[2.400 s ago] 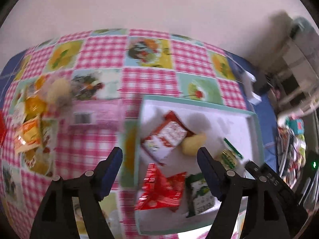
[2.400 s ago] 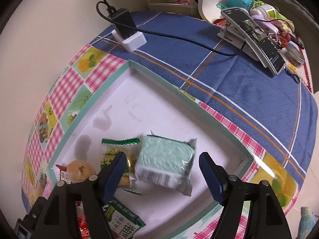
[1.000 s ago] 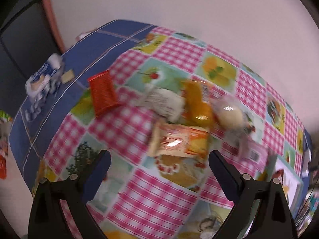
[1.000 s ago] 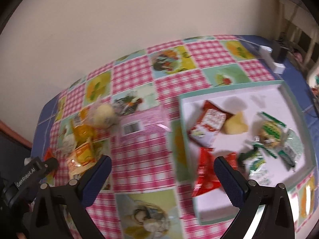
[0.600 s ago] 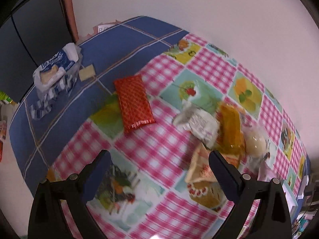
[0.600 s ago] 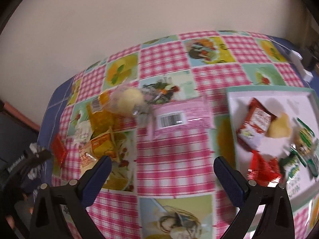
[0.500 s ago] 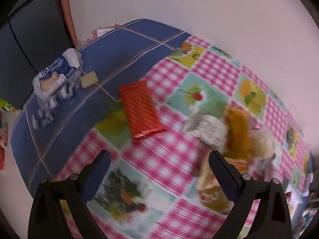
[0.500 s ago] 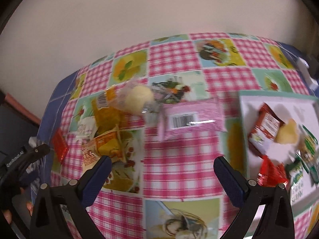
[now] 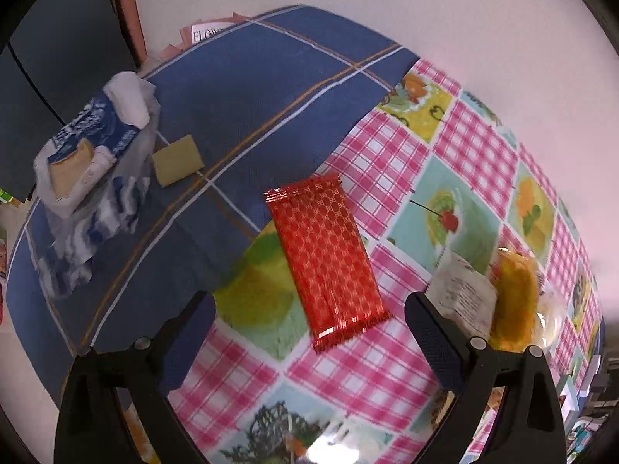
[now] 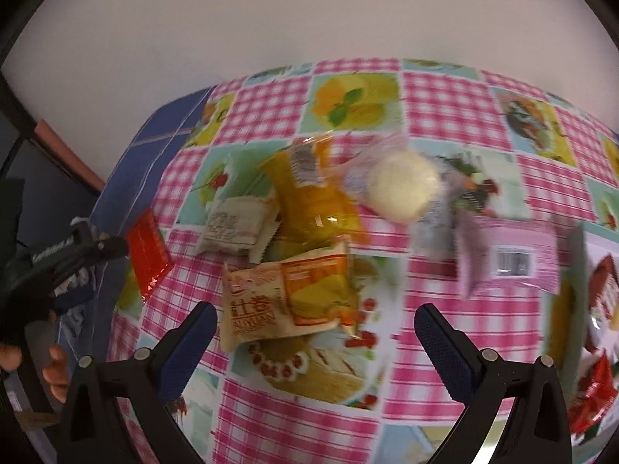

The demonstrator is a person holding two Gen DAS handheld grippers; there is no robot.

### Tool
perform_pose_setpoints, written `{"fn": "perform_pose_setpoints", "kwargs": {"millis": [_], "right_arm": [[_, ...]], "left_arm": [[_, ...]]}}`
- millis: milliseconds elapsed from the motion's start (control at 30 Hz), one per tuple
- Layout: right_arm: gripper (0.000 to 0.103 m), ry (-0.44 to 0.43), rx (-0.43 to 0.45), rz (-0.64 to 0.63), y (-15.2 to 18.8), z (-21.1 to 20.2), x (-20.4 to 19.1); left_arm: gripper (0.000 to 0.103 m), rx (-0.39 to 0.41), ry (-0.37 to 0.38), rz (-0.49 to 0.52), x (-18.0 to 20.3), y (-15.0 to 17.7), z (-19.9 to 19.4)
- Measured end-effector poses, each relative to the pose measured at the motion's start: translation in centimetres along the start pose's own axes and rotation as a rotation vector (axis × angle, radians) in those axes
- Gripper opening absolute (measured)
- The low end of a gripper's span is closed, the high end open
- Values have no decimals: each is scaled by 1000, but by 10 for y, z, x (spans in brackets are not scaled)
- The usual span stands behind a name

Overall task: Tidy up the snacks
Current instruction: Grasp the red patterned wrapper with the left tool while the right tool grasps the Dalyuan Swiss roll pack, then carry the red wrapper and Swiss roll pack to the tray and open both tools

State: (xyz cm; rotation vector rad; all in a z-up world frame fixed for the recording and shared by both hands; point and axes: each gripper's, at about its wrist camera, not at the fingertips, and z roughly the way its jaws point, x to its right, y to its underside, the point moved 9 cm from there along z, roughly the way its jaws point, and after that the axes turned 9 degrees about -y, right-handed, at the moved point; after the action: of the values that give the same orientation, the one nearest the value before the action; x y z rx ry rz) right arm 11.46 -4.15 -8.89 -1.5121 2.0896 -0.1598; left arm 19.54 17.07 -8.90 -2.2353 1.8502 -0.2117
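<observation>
A flat red foil packet (image 9: 327,258) lies on the checked tablecloth, just ahead of my open left gripper (image 9: 309,344) and between its fingers' line of sight. My open right gripper (image 10: 315,344) hovers over an orange-and-cream snack bag (image 10: 288,297). Beyond it lie a white wrapped snack (image 10: 236,228), a yellow-orange packet (image 10: 315,197), a round pale bun in clear wrap (image 10: 402,187) and a pink packet (image 10: 510,261). The red packet (image 10: 149,255) shows at the left of the right wrist view, next to the left gripper's tip. Both grippers hold nothing.
A white tray with a green rim (image 10: 561,309) holds red packets at the far right. On the blue cloth to the left sit a torn blue-and-white bag (image 9: 91,154) and a small tan square (image 9: 177,159). A hand (image 10: 46,371) holds the left gripper. A wall backs the table.
Both grippers have swung left from the tray to the loose snacks. The left one now faces the red packet closely; the right one has closed in on the pile.
</observation>
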Motion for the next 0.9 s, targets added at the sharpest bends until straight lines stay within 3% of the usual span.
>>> {"fn": "perform_pose_setpoints", "kwargs": {"millis": [333,367,400,533,600,900], "right_arm": [[103,21,-68,-51,5,39,-12],[103,27,-74,-54,6,43,-12],[103,32,-76,-54,7,44,-12],[103,45,-82,-45,10,52,-8],[96,48,-74,-46,10,50,-8],[74,49,-62,-24,14,36,-2]], "left_arm": [[97,-23,-61,78,23,-18,36],[92,-29,-69,85,26,-18,41],[79,-35,-72,88,27,-18,44],[68,-14,-101,105,31,-19,47],[59,-12,-108,102,31,-17,46],[53,-16,-112,87,29,12,37]]}}
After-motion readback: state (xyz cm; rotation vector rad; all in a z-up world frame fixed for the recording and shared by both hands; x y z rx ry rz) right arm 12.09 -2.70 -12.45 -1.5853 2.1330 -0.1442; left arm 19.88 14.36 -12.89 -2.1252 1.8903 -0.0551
